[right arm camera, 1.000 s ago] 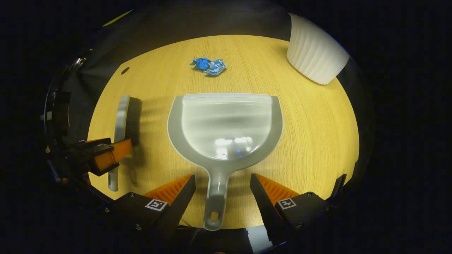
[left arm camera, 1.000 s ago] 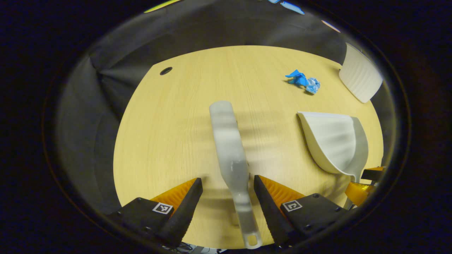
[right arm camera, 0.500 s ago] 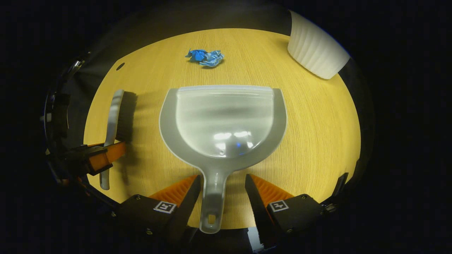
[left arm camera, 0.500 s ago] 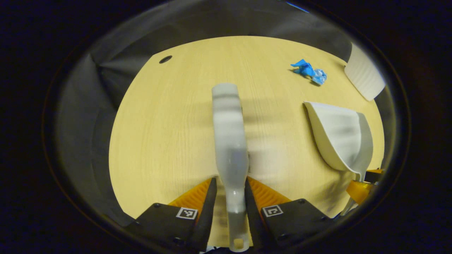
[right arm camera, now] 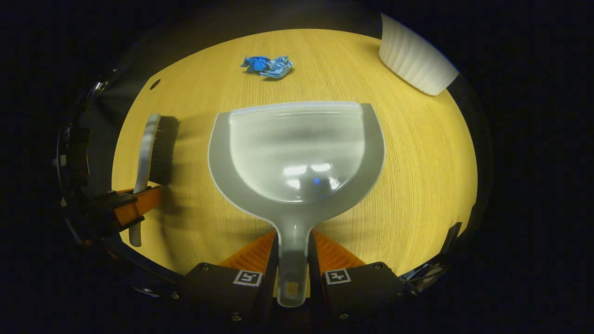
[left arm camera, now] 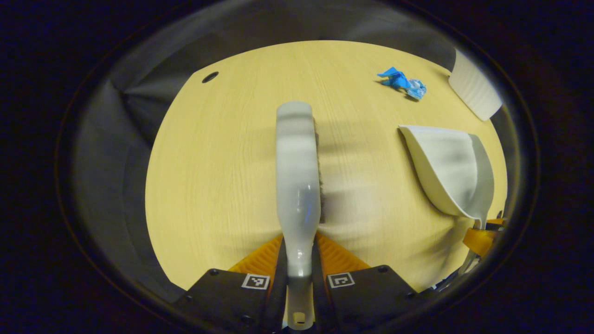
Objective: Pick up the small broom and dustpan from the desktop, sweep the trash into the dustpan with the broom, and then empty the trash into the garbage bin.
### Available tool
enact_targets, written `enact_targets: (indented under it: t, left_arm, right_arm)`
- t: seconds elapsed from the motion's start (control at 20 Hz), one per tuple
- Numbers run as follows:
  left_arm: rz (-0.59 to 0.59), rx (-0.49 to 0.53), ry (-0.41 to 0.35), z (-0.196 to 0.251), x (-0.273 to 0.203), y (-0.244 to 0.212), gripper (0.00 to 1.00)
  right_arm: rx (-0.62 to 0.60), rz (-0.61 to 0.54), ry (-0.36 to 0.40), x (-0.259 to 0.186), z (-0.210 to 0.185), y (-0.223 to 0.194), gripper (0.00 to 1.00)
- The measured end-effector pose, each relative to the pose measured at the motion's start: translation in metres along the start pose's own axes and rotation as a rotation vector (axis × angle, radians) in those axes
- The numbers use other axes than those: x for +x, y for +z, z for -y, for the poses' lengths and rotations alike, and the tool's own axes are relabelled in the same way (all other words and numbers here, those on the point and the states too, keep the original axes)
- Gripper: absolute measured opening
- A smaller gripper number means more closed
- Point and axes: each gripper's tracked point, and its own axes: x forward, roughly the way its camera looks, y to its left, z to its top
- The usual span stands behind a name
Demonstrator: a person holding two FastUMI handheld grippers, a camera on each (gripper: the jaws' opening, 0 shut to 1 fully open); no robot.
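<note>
Presently: left gripper (left arm camera: 297, 260) clenched on broom (left arm camera: 297, 171) handle; right gripper (right arm camera: 293, 260) clenched on dustpan (right arm camera: 297, 157) handle, mid-desktop (right arm camera: 417, 185). Blue crumpled trash (right arm camera: 268, 66) near far edge; white garbage bin (right arm camera: 415, 60) at far right corner.

The left gripper view sits low and close above the desk (left arm camera: 209, 162), looking forward along the broom (left arm camera: 297, 171) toward the far wall. The right gripper view sits likewise low and close over the desk (right arm camera: 417, 176), looking forward along the dustpan (right arm camera: 297, 153). Both face roughly the same way. Shared between them: the broom (right arm camera: 148, 148), the dustpan (left arm camera: 450, 167), the blue trash (left arm camera: 401, 82) (right arm camera: 268, 66) and the white bin (left arm camera: 473, 90) (right arm camera: 415, 60) at far right.
</note>
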Motion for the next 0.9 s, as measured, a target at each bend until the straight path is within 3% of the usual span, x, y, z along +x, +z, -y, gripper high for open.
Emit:
enact_targets:
  t: [0.05, 0.45, 0.5, 0.55, 0.9]
  left_arm:
    - [0.003, 0.007, -0.001, 0.000, 0.000, 0.001, 0.31]
    - [0.022, 0.100, -0.020, 0.001, 0.008, 0.027, 0.34]
    - [0.024, 0.116, -0.021, 0.001, 0.008, 0.032, 0.29]
    - [0.026, 0.132, -0.021, 0.000, 0.009, 0.039, 0.34]
    - [0.037, 0.209, -0.054, 0.009, 0.019, 0.087, 0.32]
  right_arm:
    - [-0.004, -0.008, 0.004, -0.001, -0.001, 0.000, 0.29]
    - [-0.007, -0.007, 0.014, -0.002, 0.001, 0.000, 0.29]
    - [-0.007, -0.008, 0.016, -0.002, 0.000, 0.000, 0.29]
    - [-0.006, -0.008, 0.016, -0.001, 0.000, 0.001, 0.29]
    - [0.000, -0.012, 0.024, -0.002, 0.000, 0.000, 0.29]
